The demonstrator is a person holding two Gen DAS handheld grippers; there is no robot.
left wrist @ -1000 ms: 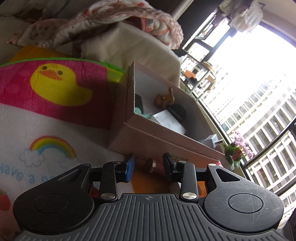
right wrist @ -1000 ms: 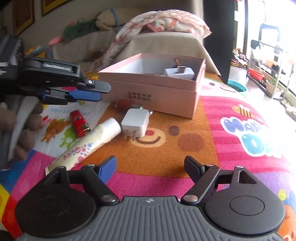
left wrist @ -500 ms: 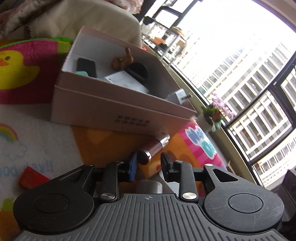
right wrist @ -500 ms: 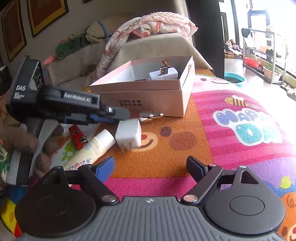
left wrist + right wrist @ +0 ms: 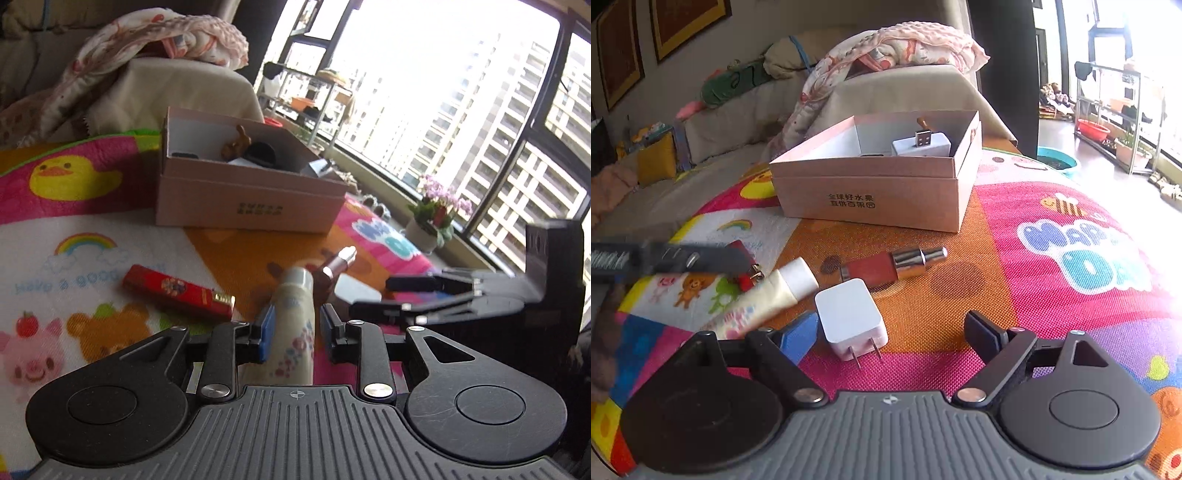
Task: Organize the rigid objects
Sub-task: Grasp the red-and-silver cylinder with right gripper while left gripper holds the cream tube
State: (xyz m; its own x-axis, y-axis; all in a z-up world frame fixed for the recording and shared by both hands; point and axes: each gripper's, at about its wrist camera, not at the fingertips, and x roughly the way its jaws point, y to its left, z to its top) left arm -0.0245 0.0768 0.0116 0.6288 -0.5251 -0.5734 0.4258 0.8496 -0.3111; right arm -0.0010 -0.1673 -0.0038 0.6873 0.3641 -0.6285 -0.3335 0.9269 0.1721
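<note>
Left gripper is sitting narrow around the cream tube, contact unclear; tube base is hiding below. Right gripper is gaping wide, empty, over the white charger.

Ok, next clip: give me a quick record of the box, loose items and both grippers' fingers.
box: pink box, open, small items already inside
loose on mat: cream tube, white charger, red case, spray bottle
left gripper: fingers narrow, just been closing; tube lines up between them, apparently not gripped
right gripper: fingers wide, just been opening, holding nothing
</note>
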